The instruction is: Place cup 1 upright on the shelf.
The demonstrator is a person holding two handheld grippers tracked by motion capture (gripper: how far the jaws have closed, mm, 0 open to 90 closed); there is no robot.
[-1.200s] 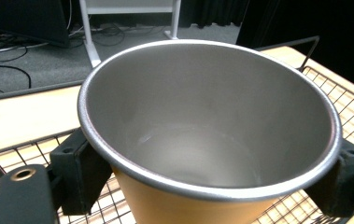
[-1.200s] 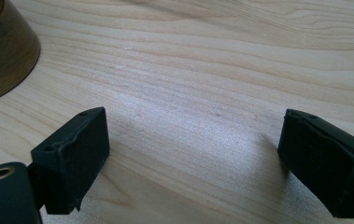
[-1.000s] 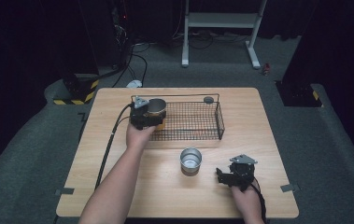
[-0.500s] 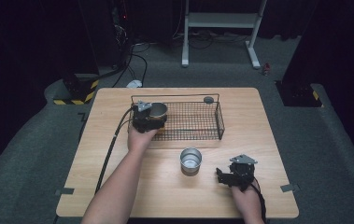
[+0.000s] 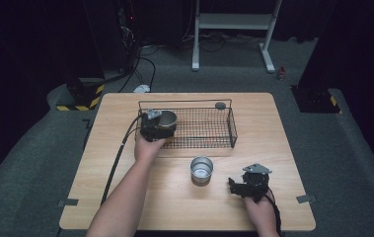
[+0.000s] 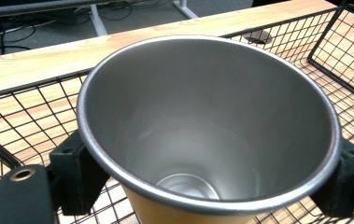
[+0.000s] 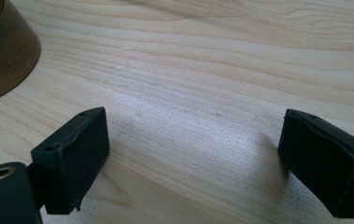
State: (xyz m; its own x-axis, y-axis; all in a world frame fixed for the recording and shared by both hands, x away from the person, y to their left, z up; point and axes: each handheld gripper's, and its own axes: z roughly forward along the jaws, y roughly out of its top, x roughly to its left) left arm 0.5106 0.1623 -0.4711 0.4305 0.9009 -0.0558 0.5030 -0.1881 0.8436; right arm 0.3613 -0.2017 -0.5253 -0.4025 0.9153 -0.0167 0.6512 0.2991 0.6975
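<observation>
A: Steel cup (image 5: pixel 167 118) first: where is it?

B: At the left end of the wire basket (image 5: pixel 209 143), over the basket's mesh floor, mouth up and leaning a little toward the camera in the left gripper view. Whether its base touches the mesh I cannot tell.

A: And the left gripper (image 5: pixel 153 127)?

B: Its fingers (image 6: pixel 74 172) pinch the cup from both sides just under the rim, one black pad on each flank. The person's left hand (image 5: pixel 147 147) holds it at the basket's near left corner.

A: The right gripper (image 5: pixel 243 186)?

B: Low over the desk (image 5: pixel 283 148) near its front right, in the right hand (image 5: pixel 258 205). Its fingers (image 7: pixel 74 156) are spread wide with bare wood between them, gripping nothing.

A: Anything else on the desk?

B: A second steel cup (image 5: pixel 202 170) stands upright between basket and right gripper, just in front of the basket, apart from both. A small dark round disc (image 5: pixel 220 105) lies at the basket's far right corner.
</observation>
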